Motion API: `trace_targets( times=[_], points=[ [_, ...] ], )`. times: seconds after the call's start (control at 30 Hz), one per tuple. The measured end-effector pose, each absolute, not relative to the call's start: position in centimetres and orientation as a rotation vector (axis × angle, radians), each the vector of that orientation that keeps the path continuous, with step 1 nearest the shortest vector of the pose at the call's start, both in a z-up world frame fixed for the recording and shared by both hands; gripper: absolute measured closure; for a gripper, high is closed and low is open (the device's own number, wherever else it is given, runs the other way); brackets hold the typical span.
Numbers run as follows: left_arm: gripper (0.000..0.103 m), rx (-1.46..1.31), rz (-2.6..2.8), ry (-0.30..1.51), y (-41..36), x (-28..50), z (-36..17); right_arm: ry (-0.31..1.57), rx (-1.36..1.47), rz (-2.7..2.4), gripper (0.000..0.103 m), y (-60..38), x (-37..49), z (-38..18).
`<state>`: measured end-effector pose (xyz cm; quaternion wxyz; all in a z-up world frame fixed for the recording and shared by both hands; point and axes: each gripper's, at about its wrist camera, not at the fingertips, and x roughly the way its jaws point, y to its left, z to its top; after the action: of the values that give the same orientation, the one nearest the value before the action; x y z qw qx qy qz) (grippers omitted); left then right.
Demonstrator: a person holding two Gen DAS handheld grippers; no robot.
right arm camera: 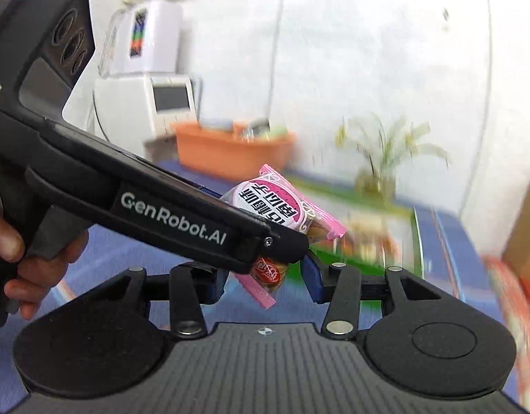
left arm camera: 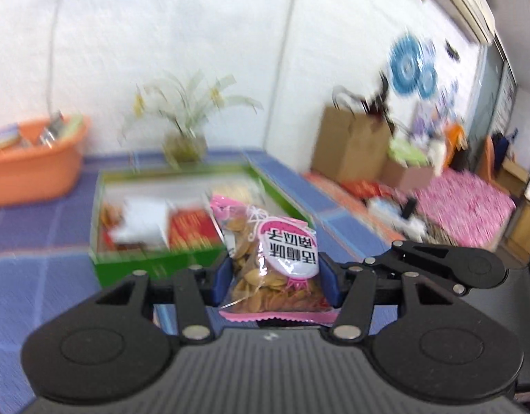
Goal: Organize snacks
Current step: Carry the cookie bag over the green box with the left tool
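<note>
The left gripper clamps a pink seed packet just short of the green snack box; the right gripper stands open, empty. Next, probably: carry the packet over the box and release.

White "GenRobot.AI" lettering on the side of the left gripper; pink Chinese characters, seen upside down, on the white label of the seed packet.
</note>
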<state>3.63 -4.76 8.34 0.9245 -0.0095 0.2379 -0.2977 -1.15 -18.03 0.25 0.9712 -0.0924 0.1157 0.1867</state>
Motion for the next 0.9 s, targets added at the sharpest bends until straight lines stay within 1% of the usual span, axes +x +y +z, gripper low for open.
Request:
trace_targets(
  times=[0.17, 0.23, 0.53, 0.77, 0.83, 0.9],
  points=[
    [0.044, -0.042, -0.544, 0.369, -3.8, 5.1, 11.2, 0.071, -0.241, 0.396, 0.027, -17.4, 1.1, 2.1],
    [0.044, -0.043, -0.524, 0.349, -3.9, 5.9, 11.8, 0.052, -0.236, 0.393, 0.027, -17.5, 2.0, 2.7],
    [0.046, -0.003, -0.523, 0.33, -6.2, 10.9, 11.8, 0.072, -0.179, 0.35, 0.029, -18.7, 6.3, 4.0],
    [0.047, -0.004, -0.497, 0.355, -8.5, 14.1, 8.8, 0.115, -0.019, 0.31, 0.03, -20.7, 9.3, 2.0],
    [0.049, 0.0, -0.491, 0.368, -9.0, 14.9, 7.9, 0.152, -0.025, 0.31, 0.03, -20.8, 10.3, 1.6],
    [0.049, -0.026, -0.495, 0.379, -9.2, 15.8, 7.2, 0.168, -0.026, 0.3, 0.03, -20.9, 10.9, 1.3]
  ],
)
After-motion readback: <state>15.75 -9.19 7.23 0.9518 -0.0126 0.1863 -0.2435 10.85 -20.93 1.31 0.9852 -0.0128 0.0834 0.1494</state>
